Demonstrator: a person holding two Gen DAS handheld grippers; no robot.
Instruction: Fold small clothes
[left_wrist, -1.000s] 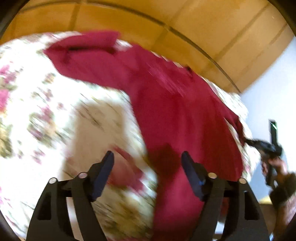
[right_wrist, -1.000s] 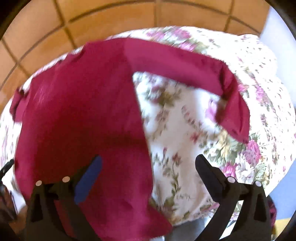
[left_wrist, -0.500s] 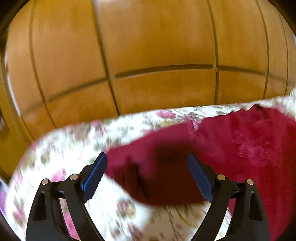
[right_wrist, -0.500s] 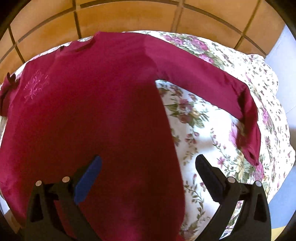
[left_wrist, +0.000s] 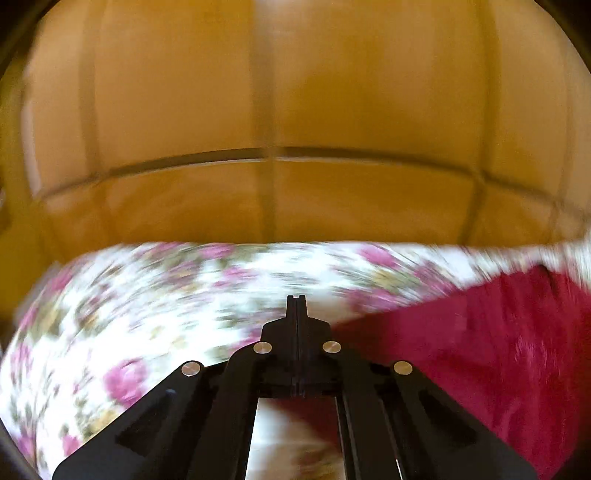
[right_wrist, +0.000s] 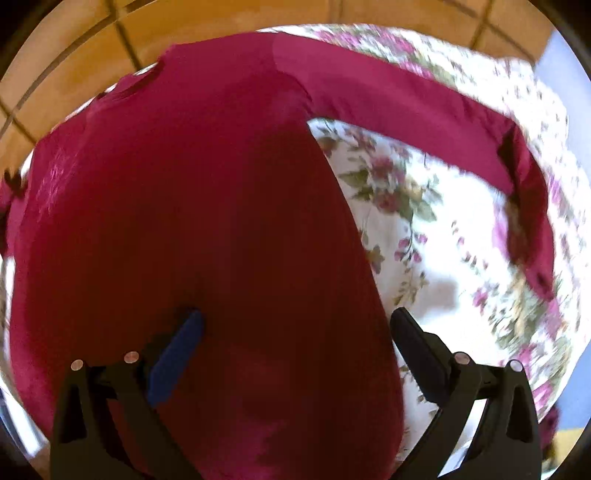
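A dark red long-sleeved shirt (right_wrist: 207, 206) lies spread on a floral cloth (right_wrist: 436, 229), its right sleeve (right_wrist: 443, 110) stretched out and bent down at the cuff. My right gripper (right_wrist: 295, 332) is open just above the shirt's lower body. In the blurred left wrist view, my left gripper (left_wrist: 296, 301) is shut, with red cloth (left_wrist: 317, 402) showing under the jaws; the shirt's left part (left_wrist: 498, 339) lies to its right. Whether the shut jaws pinch the fabric is not visible.
The floral cloth (left_wrist: 166, 295) covers a table standing on an orange tiled floor (left_wrist: 295, 110). The table's far edge is close ahead of the left gripper. A blue surface (right_wrist: 569, 66) shows at the right beyond the table.
The left gripper has closed from open and swung left, so the shirt now sits at its right. The right gripper has come lower and closer over the shirt body.
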